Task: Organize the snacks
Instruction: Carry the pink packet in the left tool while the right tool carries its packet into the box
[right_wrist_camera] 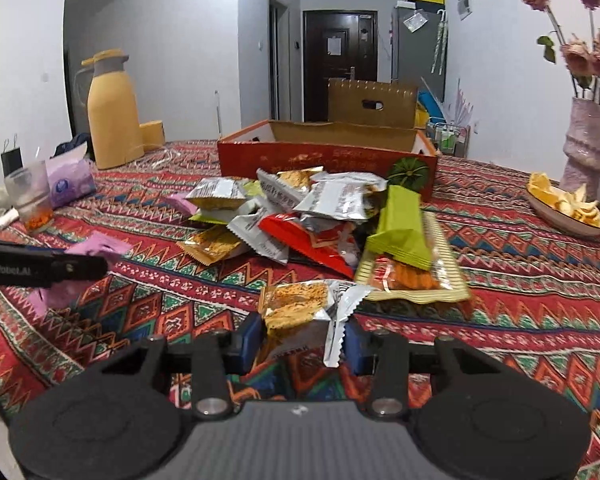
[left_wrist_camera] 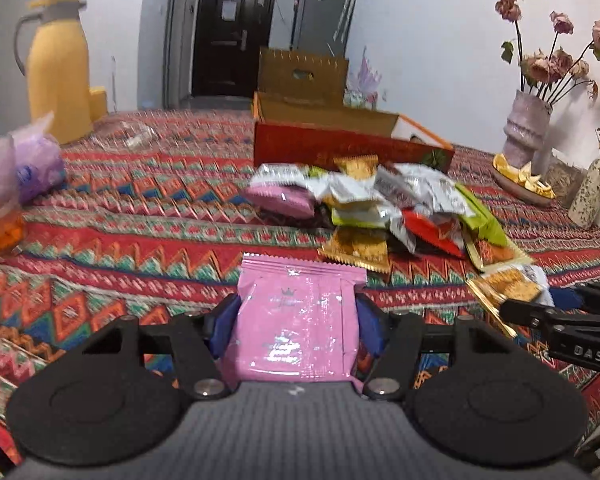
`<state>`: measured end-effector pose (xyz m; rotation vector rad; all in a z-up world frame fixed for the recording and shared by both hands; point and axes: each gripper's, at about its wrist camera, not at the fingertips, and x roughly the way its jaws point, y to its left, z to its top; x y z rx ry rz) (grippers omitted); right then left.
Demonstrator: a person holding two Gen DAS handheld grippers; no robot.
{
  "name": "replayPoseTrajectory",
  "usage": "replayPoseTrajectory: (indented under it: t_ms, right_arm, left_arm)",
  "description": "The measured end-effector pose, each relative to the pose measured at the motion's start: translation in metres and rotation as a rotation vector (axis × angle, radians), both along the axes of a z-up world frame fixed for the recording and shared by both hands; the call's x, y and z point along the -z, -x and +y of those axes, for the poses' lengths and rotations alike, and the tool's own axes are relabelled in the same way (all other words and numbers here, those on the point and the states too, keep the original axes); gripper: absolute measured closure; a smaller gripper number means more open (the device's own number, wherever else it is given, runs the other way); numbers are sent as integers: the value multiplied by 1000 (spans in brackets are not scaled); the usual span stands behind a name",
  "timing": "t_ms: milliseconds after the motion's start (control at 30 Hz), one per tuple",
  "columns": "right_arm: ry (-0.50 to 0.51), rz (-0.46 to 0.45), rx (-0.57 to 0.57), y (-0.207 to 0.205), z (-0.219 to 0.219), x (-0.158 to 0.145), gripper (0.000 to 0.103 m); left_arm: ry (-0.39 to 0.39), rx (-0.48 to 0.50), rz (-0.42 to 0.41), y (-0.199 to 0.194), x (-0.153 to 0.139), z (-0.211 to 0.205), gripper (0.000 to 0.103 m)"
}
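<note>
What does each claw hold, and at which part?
Left claw grips the pink packet by its two side edges. Right claw grips the gold-and-silver packet across its lower half.

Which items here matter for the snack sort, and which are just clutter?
Job items:
- pink snack packet, held in the left gripper
- gold-and-silver snack packet, held in the right gripper
- snack pile
- red cardboard box

Clutter:
- yellow thermos
- flower vase
- dish of yellow pieces
- purple tissue pack
</note>
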<state>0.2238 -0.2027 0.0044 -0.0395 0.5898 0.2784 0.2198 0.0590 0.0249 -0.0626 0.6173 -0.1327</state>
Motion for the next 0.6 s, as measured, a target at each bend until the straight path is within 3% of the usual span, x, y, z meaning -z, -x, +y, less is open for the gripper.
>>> replayPoseTrajectory:
  t_ms: [200,367,600]
  right_arm:
    - [-32,-24,13,8,-19,-9,61]
    - [-93,-93,-14,6,-37,-35,61]
    - [-145,-149,-107,-67,-75,-91,61]
  left_arm:
    - [-12,-10,-49,3,-17,-11,41]
    - [-16,-31,-55,-10,-32,-18,41]
    - [-20,-95,-126,-72,-80,-14,41]
